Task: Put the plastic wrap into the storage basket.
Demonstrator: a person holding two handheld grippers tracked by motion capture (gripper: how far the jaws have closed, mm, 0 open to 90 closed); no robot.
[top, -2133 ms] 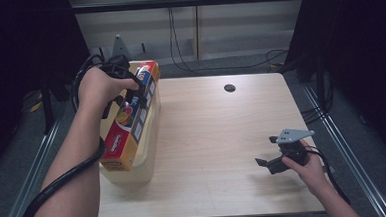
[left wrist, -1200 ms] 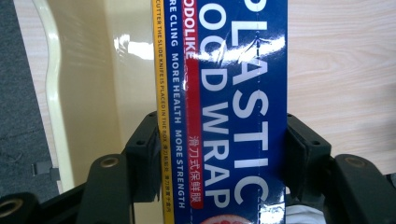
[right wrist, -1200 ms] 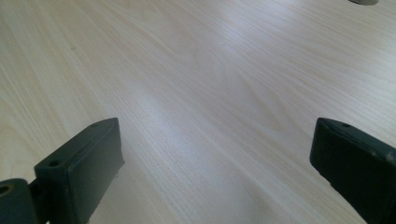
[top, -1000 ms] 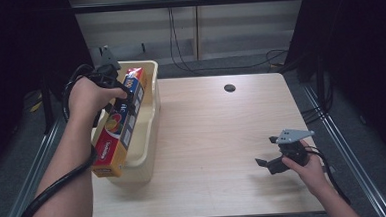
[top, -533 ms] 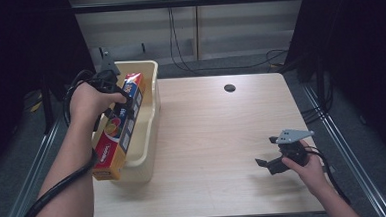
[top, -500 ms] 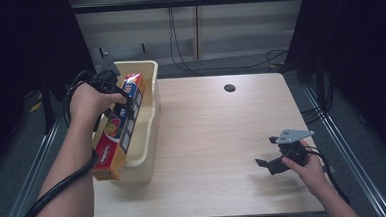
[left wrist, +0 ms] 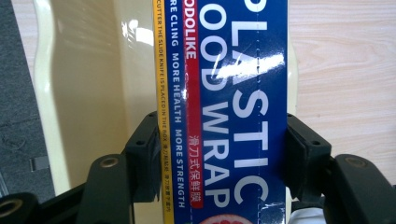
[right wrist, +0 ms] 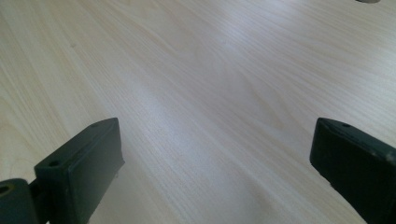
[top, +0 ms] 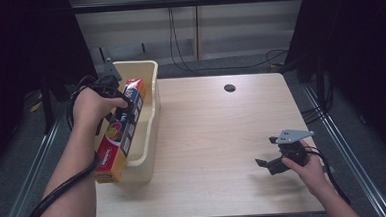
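Note:
A long plastic wrap box (top: 121, 134), blue, red and yellow, hangs lengthwise over the cream bin (top: 149, 116) at the table's left edge. My left gripper (top: 116, 102) is shut on its far end; in the left gripper view the box (left wrist: 224, 112) fills the gap between both black pads (left wrist: 145, 161). The box's near end sticks out past the bin's front rim. My right gripper (top: 269, 159) rests low over the table's near right part, jaws wide open with bare wood between them (right wrist: 212, 154).
The light wooden table (top: 217, 137) has a dark cable hole (top: 229, 88) at the far middle. Cables trail from both grippers. Metal rails run along both table sides, with dark curtains beyond.
My left gripper has carried the plastic wrap box leftward and a little toward me over the bin, uncovering more of the bin's far end. The right gripper has stayed still.

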